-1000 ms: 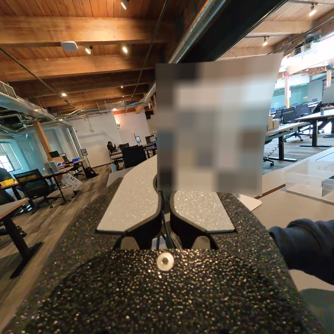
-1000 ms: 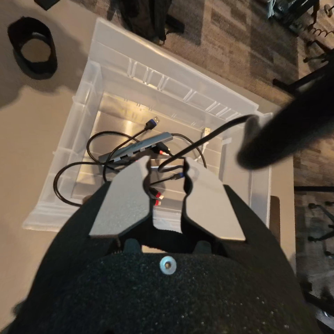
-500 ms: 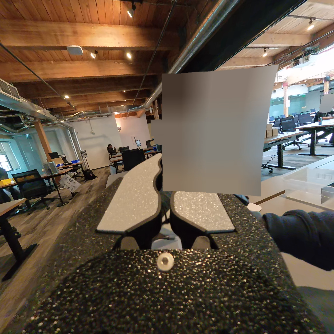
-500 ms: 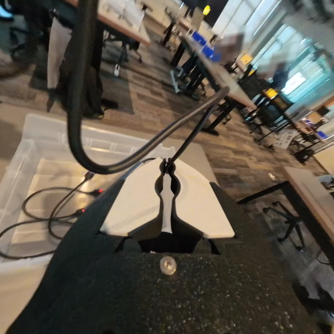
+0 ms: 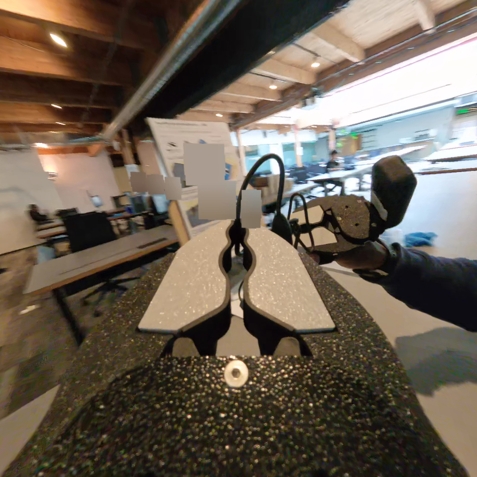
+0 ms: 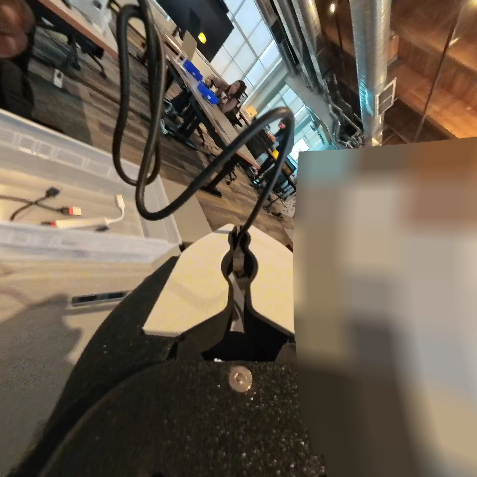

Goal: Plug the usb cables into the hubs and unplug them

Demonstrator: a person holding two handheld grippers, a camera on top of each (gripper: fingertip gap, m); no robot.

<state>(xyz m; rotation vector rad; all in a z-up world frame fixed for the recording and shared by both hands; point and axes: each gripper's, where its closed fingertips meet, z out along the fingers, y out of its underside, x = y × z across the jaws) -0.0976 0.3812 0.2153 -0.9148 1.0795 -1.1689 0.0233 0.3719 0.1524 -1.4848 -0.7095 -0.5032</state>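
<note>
Both raised, the left claw [image 5: 237,232] and right claw [image 6: 238,233] are each closed on something thin.

tongs [image 5: 237,233]: 2 | hubs [image 6: 80,223]: 2 | clear bin [image 6: 77,165]: 1 | cables [image 6: 271,165]: perhaps 4, blurred

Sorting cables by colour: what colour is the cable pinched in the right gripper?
Black cable, clearest in the right wrist view.
</note>
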